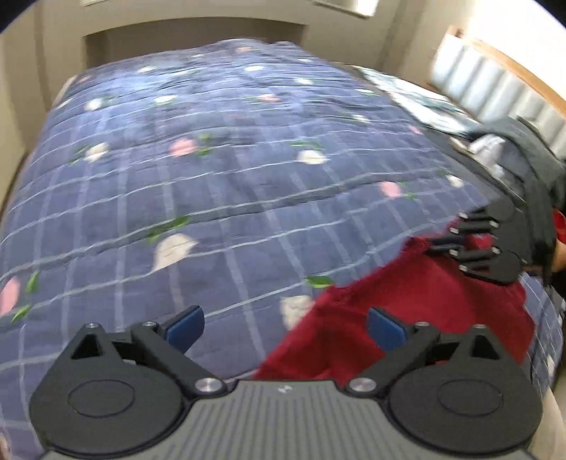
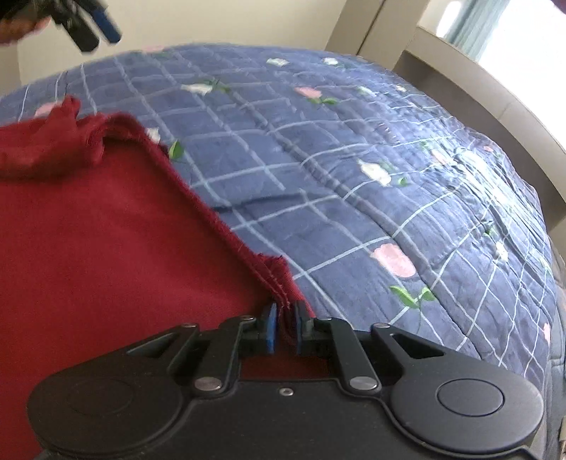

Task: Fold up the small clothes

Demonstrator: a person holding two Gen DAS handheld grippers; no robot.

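Note:
A dark red garment (image 1: 406,311) (image 2: 106,247) lies flat on the blue checked quilt (image 1: 212,177) (image 2: 353,159), with its far corner bunched up. My left gripper (image 1: 286,329) hovers over the garment's left edge, blue pads wide apart and nothing between them; the right wrist view shows it raised at the top left (image 2: 95,24). My right gripper (image 2: 286,327) sits low at the garment's near right corner. The folded hem stands between its narrowly parted pads, with a small gap beside the left pad. In the left wrist view it (image 1: 442,239) rests at the garment's far edge.
The flowered quilt covers the whole bed. A pile of dark clothes (image 1: 523,159) lies near the padded headboard (image 1: 495,78). A hand (image 2: 17,24) holds the left gripper. Walls and a bright window (image 2: 495,21) surround the bed.

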